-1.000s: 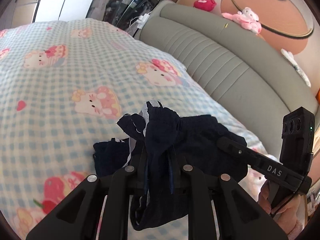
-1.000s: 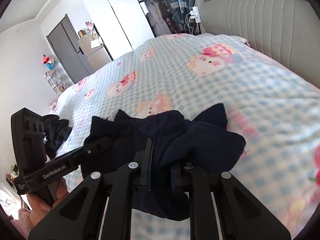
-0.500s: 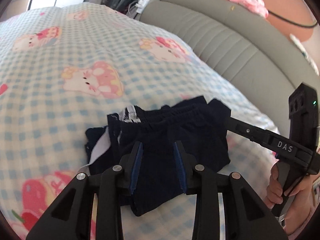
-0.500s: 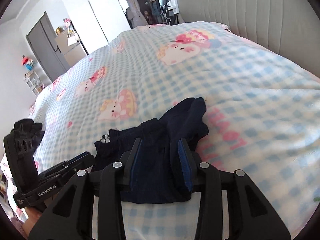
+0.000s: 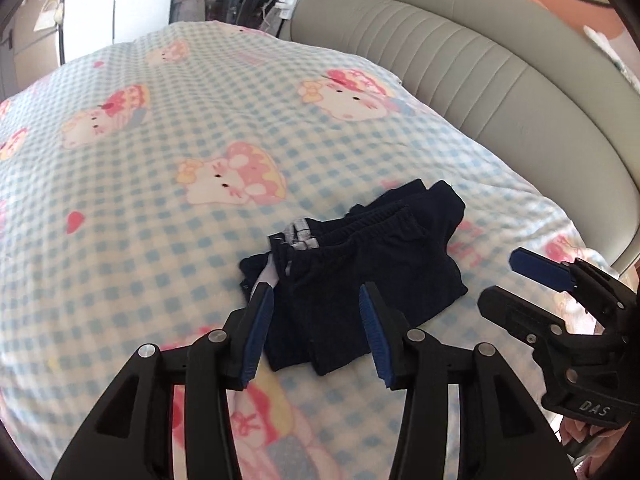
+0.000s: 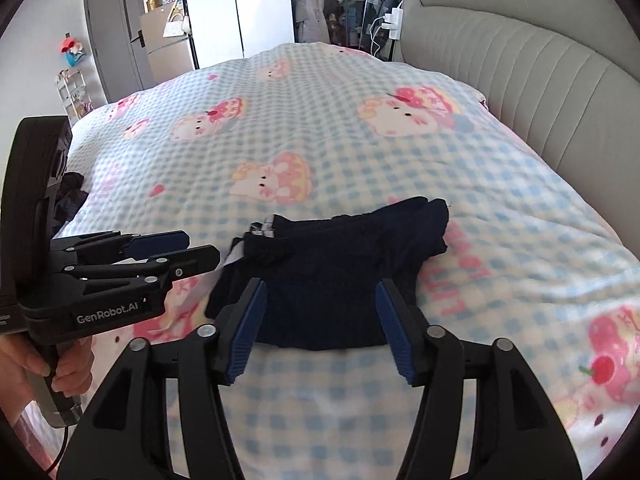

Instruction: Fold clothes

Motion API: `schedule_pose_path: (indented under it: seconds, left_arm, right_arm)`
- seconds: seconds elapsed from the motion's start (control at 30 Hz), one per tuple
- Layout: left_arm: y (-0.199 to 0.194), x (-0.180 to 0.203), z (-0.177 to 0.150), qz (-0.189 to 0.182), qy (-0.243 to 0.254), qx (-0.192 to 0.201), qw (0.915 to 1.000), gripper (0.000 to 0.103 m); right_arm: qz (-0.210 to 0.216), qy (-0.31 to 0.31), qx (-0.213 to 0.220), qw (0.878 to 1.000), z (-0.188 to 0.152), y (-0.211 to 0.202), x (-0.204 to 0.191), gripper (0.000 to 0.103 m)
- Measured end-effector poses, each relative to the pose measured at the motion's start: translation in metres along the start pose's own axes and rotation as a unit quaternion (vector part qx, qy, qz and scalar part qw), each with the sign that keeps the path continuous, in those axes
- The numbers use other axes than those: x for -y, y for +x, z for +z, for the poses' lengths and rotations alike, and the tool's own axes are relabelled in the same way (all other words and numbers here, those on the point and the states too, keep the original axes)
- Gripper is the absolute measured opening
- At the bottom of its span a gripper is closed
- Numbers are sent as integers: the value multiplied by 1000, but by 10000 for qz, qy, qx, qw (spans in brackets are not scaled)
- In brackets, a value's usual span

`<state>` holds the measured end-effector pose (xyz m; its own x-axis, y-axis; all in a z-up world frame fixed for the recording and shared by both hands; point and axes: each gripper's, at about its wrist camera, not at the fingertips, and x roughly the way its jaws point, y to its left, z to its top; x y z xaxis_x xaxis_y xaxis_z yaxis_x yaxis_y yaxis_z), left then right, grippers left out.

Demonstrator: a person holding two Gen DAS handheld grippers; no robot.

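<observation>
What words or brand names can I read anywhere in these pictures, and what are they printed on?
"DAS": white letters on the black body of the right gripper, left wrist view.
"GenRobot.AI": white letters on the body of the left gripper, right wrist view.
A white word at the picture's left edge, on that same gripper's handle: cut off, unreadable.
Pink lettering on the checked blanket beside the dark folded garment: too blurred to read.

Folded shorts [image 5: 360, 276] lying on bed blanket [image 5: 160, 184], headboard [image 5: 500, 92] standing to the right, wardrobe [image 6: 212, 12] rising behind the bed's far end.
</observation>
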<state>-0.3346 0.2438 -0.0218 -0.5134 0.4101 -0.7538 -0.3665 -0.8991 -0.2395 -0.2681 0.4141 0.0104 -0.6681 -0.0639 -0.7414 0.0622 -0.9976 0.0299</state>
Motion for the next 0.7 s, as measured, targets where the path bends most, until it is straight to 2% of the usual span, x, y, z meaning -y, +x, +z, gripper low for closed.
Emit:
schedule_pose_path:
  seconds: [0.03, 0.1, 0.13, 0.23, 0.27, 0.3, 0.33, 0.47, 0.53, 0.6, 0.7]
  left_arm:
    - [-12, -9, 1, 196, -58, 73, 9998, 56]
    - [-29, -29, -2, 581, -169, 222, 9979, 66]
    - [-36, -39, -5, 770, -222, 299, 9963, 70]
    - [-58, -71, -25, 1196, -430, 358, 9912, 74]
    - [-65, -81, -33, 1279, -490, 322, 9901, 74]
    - [-72, -90, -42, 1360, -551, 296, 9887, 74]
    - [-83, -98, -48, 1427, -621, 362, 9872, 74]
    - [-136, -131, -63, 1576, -1008, 717, 9797, 75]
    - [-164, -147, -68, 1622, -1186, 828, 9761, 77]
    - [-192, -161, -75, 1770, -1236, 967, 9716, 79]
    - [-226, -179, -91, 1939, -1261, 1139, 9662, 82]
  right_arm:
    - [26, 6, 56, 10000, 2, -7, -8, 77]
    - [80, 21, 137, 9999, 6, -16, -27, 85]
    - [98, 35, 128, 9999, 7, -17, -37, 86]
    - [78, 29, 30, 10000, 9, -18, -71, 85]
    - [-20, -26, -4, 10000, 7, -19, -86, 81]
    - [-97, -71, -34, 9999, 4, -21, -100, 69]
    - [-8, -37, -37, 10000, 1, -24, -113, 67]
    - [477, -134, -39, 9988, -9, -37, -174, 71]
    - [546, -440, 42, 9975, -14, -47, -206, 77]
    - [636, -549, 134, 9964, -18, -61, -227, 77]
    - [691, -671, 274, 9950, -23, -80, -255, 84]
